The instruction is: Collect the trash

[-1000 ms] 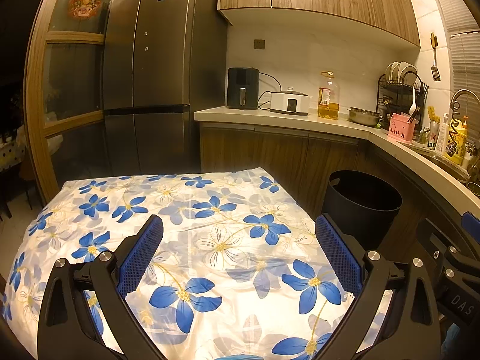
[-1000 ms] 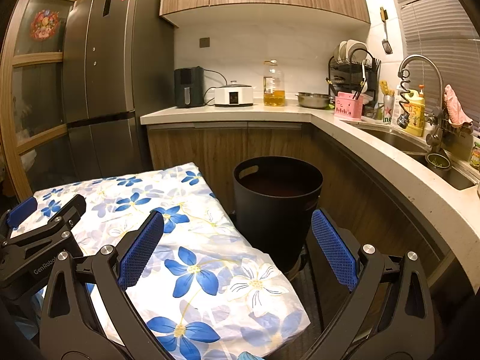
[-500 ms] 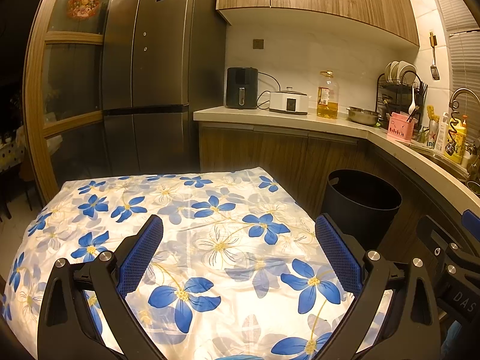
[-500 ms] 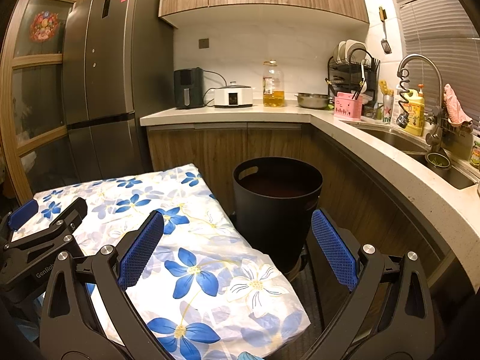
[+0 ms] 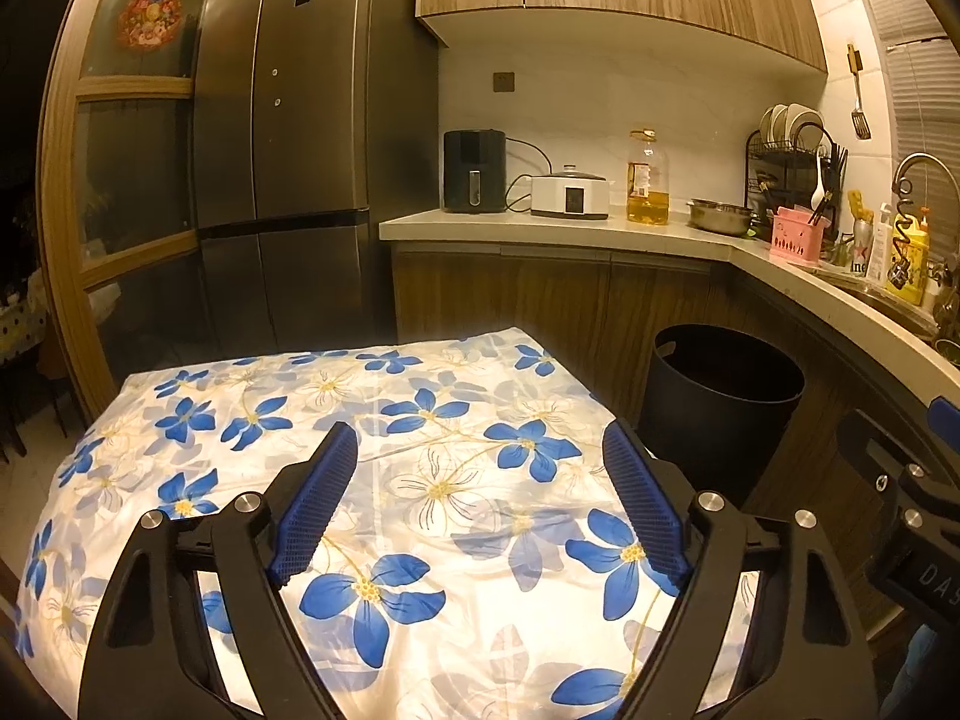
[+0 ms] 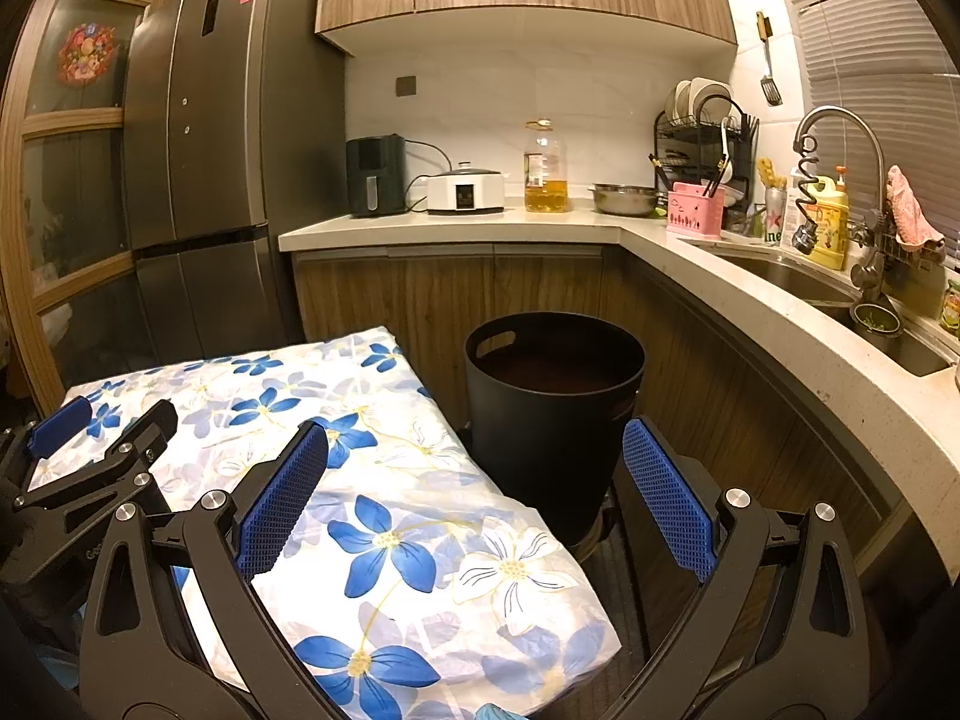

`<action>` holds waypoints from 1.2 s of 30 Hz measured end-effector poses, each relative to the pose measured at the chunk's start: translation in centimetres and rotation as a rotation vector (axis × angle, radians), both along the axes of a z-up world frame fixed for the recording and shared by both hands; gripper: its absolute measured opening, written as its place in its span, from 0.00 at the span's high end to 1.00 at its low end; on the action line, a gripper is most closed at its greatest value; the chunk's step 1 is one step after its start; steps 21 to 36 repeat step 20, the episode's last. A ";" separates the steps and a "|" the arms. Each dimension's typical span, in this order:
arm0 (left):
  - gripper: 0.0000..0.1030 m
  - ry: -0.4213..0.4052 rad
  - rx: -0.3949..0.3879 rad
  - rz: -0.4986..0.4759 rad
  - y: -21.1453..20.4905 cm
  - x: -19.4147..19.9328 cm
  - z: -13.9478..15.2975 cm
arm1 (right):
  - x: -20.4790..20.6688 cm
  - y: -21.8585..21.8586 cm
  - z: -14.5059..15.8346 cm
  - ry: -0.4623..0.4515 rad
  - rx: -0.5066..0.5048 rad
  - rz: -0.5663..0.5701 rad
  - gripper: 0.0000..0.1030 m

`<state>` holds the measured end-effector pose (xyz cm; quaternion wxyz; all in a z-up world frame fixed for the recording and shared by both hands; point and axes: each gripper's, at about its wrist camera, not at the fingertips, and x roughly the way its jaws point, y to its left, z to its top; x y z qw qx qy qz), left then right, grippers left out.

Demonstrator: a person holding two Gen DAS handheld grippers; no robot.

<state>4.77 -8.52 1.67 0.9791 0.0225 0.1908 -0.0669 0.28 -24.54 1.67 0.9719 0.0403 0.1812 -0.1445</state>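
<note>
A black round trash bin [image 6: 552, 420] stands on the floor right of a table under a blue-flowered cloth [image 6: 390, 480]. The left wrist view shows the same bin [image 5: 720, 396] at the right, past the cloth's [image 5: 420, 420] corner. My left gripper [image 5: 479, 450] hovers over the cloth; its jaws are closing with nothing between them. My right gripper [image 6: 474, 438] is open and empty, aimed at the table's right edge and the bin. No loose trash shows on the cloth. Each gripper appears at the edge of the other's view.
A dark fridge [image 5: 288, 180] stands behind the table. An L-shaped counter [image 6: 480, 228] carries an air fryer, a cooker, an oil bottle, a dish rack and a sink [image 6: 810, 282] with a tap. Wooden cabinets close off the back and right, close to the bin.
The left gripper's fingers have come a little closer together. The right gripper and both hands have kept still.
</note>
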 end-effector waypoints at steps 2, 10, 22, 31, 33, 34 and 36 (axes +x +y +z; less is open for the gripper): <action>0.21 -0.001 -0.001 -0.002 0.1 0.0 0.1 | -0.1 -0.1 0.0 0.000 0.002 0.000 0.05; 0.15 0.001 0.005 0.019 0.4 0.2 0.1 | -0.1 0.0 0.0 -0.002 0.002 0.000 0.05; 0.07 -0.011 -0.008 0.053 1.2 0.1 0.4 | 0.0 0.1 0.0 -0.005 0.008 -0.006 0.05; 0.07 -0.011 -0.008 0.053 1.2 0.1 0.4 | 0.0 0.1 0.0 -0.005 0.008 -0.006 0.05; 0.07 -0.011 -0.008 0.053 1.2 0.1 0.4 | 0.0 0.1 0.0 -0.005 0.008 -0.006 0.05; 0.07 -0.011 -0.008 0.053 1.2 0.1 0.4 | 0.0 0.1 0.0 -0.005 0.008 -0.006 0.05; 0.07 -0.011 -0.008 0.053 1.2 0.1 0.4 | 0.0 0.1 0.0 -0.005 0.008 -0.006 0.05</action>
